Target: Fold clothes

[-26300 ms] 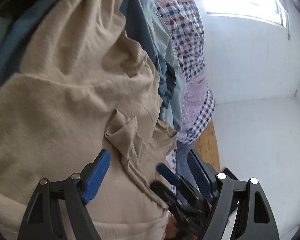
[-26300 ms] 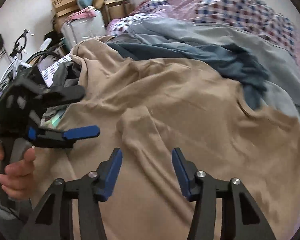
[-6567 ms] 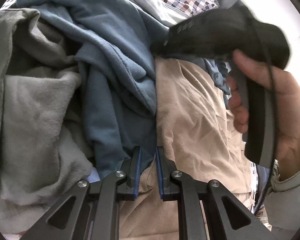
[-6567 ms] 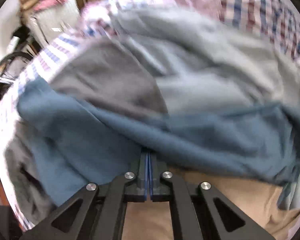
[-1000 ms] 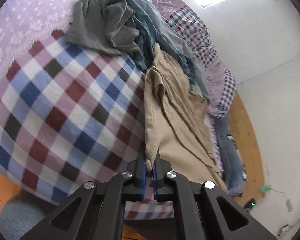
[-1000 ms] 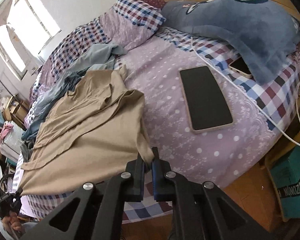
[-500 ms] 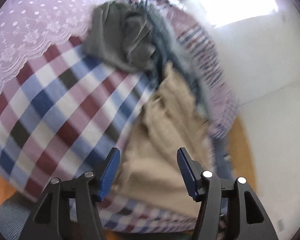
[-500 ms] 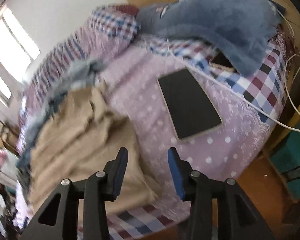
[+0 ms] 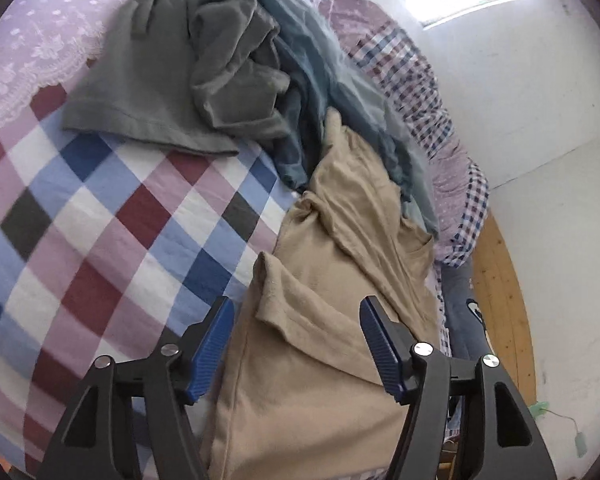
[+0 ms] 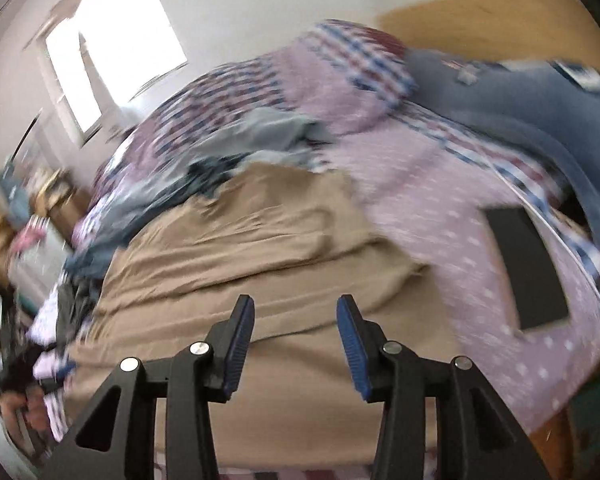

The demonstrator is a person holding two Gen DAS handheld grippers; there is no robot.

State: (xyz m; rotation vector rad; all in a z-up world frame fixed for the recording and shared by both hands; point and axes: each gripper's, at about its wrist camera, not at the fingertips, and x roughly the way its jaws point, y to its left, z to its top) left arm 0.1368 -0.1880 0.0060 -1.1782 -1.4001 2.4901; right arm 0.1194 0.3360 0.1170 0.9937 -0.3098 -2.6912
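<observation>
Both grippers are empty on my end. My left hand-held gripper [image 9: 296,344] has its jaws wide apart, hovering over the hem end of the tan shirt [image 9: 340,264] — that shirt lies stretched out along the edge of the bed [image 9: 100,216], on the checked bedspread. My right hand-held gripper [image 10: 296,338] is spread apart too, above the same tan shirt, though that view is blurry. A grey shirt [image 9: 168,68] and a blue-grey garment [image 9: 320,80] sit heaped just beyond it — touching its far end. A dark tablet [image 10: 526,268] lies on the dotted sheet.
</observation>
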